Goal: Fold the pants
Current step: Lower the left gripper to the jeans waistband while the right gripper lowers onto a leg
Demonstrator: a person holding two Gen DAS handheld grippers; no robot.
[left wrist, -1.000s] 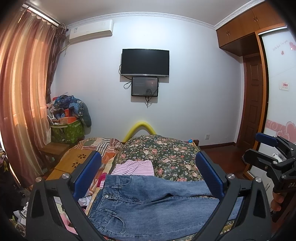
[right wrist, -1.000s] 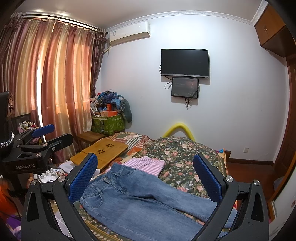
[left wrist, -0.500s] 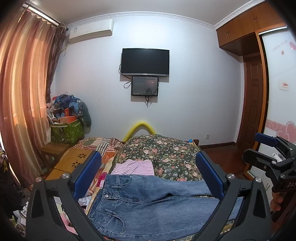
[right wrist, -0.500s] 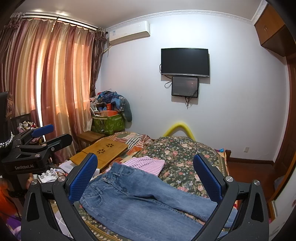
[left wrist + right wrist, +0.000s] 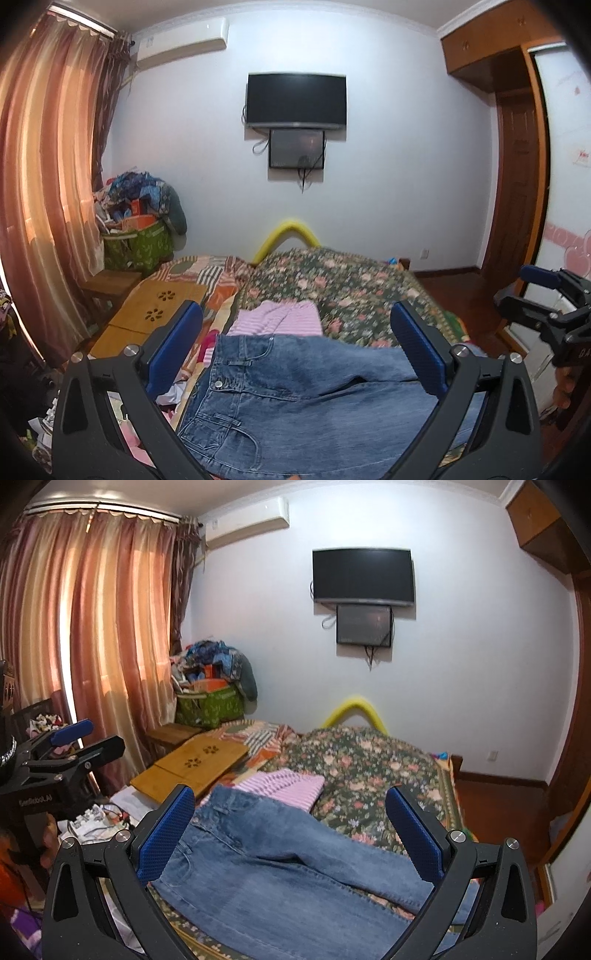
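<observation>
1. The left gripper point(image 5: 295, 350) has its blue fingers point(image 5: 175, 347) spread wide. They hold nothing.
2. The right gripper point(image 5: 291, 830) has its blue fingers point(image 5: 168, 832) spread wide too. They hold nothing.
3. Both grippers hang in the air above the jeans point(image 5: 295, 398), not touching them.
4. The jeans lie flat on the bed point(image 5: 351, 288), at the near end of it. The waist with its button points to the left. The legs run off to the right.
5. In the left view, the right gripper shows at the far right edge, well apart from the jeans.
6. In the right view, the left gripper shows at the far left edge, also well apart from the jeans.
7. A pink striped shirt point(image 5: 280, 321) lies just behind the jeans. The jeans cover its near edge.
8. A flowery blanket point(image 5: 369, 771) covers the bed behind the jeans.
9. A flat wooden board point(image 5: 155, 314) lies to the left of the jeans.
10. A yellow arch point(image 5: 291, 236) sticks up behind the bed, far from the jeans.
11. A green bag point(image 5: 136, 247) full of stuff sits far to the left, past the board.
12. A TV point(image 5: 295, 99) hangs on the wall, high above the jeans.
13. Curtains point(image 5: 92, 646) hang on the left side of the room.
</observation>
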